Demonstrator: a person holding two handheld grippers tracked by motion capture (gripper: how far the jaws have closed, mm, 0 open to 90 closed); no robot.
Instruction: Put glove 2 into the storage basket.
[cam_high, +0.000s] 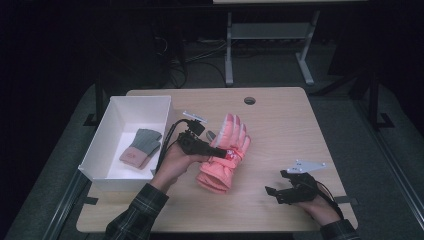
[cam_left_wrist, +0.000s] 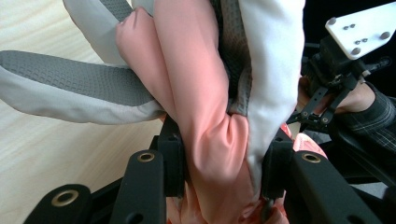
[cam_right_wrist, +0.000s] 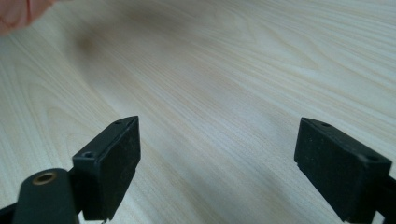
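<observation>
- I am holding the pink glove (cam_high: 223, 152) in my left gripper (cam_high: 224, 152); its jaws are clamping a bunched fold of fabric near the cuff, about half closed on it, as the left gripper view is showing.
- The glove is hanging from that gripper, its fingers pointing away beyond the jaws and its cuff end touching the bench (cam_high: 280, 125) just below.
- My right gripper (cam_high: 274, 194) is resting low over bare bench wood, well apart to the side of the glove, jaws standing wide and gripping nothing.
- The white box (cam_high: 100, 150), with a grey and pink glove (cam_high: 141, 148) lying inside, is sitting just beside my left hand (cam_high: 172, 167), on the side away from the right gripper.
- Risk as I am judging it: the grip is only on slippery padded fabric, so the fold could be sliding out mid-carry.
- The dangling cuff could be catching the box wall and tipping the box or dragging it.
</observation>
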